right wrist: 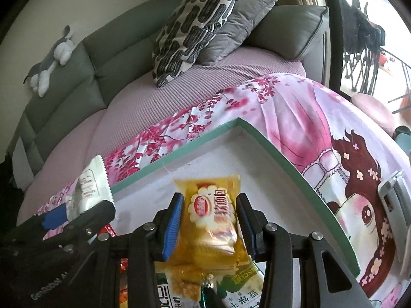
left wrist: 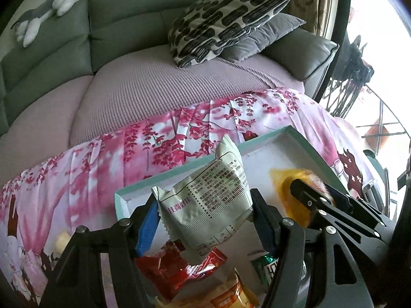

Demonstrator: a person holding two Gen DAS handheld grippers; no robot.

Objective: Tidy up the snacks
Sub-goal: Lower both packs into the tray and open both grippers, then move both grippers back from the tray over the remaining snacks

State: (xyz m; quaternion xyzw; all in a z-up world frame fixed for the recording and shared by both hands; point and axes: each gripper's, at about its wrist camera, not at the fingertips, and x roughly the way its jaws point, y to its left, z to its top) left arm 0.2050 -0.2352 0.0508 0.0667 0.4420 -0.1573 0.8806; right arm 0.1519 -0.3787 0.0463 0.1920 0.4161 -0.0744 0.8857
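My left gripper (left wrist: 205, 214) is shut on a pale grey-green snack packet (left wrist: 208, 200) and holds it above the near edge of a white box with a teal rim (left wrist: 179, 170). My right gripper (right wrist: 209, 218) is shut on a yellow bread packet (right wrist: 213, 213) over the same box (right wrist: 200, 141). The right gripper shows in the left wrist view (left wrist: 316, 192) at the right, with the yellow packet (left wrist: 285, 179) in it. The left gripper and its packet (right wrist: 87, 192) show at the left of the right wrist view.
Loose snacks lie below the grippers: a red packet (left wrist: 174, 269), an orange one (left wrist: 231, 295), a green one (left wrist: 267, 267), green and yellow packets (right wrist: 239, 290). The box sits on a pink floral cloth (left wrist: 128, 154). Behind are a sofa (left wrist: 128, 25) and cushions (left wrist: 226, 20).
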